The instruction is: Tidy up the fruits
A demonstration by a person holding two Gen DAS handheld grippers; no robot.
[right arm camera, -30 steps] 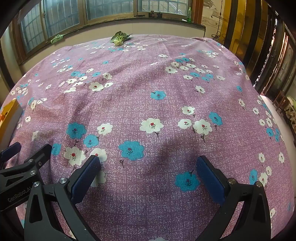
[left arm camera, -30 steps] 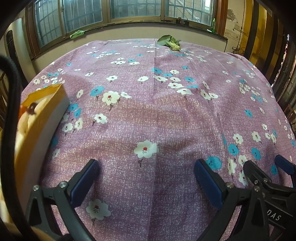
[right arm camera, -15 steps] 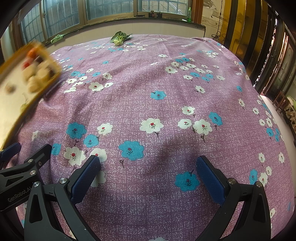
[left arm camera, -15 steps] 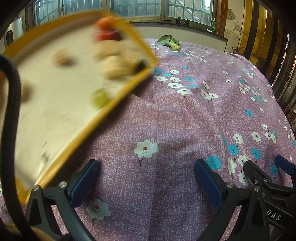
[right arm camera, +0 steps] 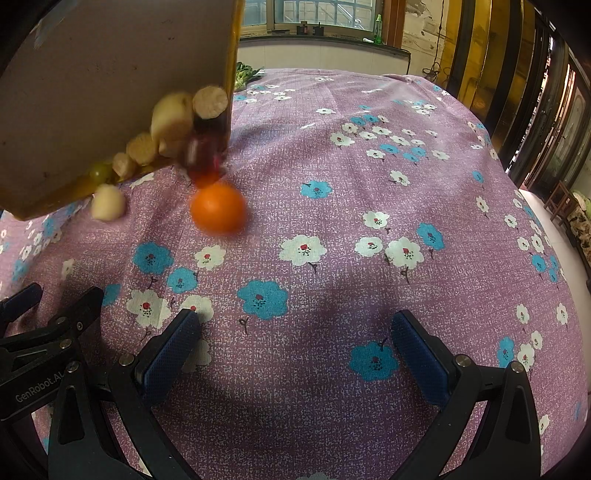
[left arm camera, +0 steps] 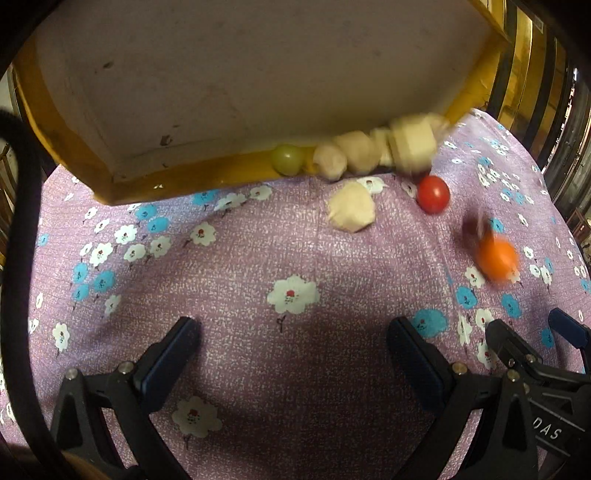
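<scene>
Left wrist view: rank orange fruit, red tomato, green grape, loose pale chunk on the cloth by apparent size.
1. Orange fruit and pale chunk: about equal; the orange is motion-blurred, so no ranking.
2. Red tomato and green grape: alike; grape sits farther back in the tray.

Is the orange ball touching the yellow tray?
Apart. The right wrist view shows the orange fruit below the tilted tray, with purple cloth between them.

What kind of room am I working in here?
Probably a room in a home, perhaps a dining room: a table under a purple floral cloth, wood-framed barred windows with bottles on the sill, and a wooden chair at the right edge.
</scene>
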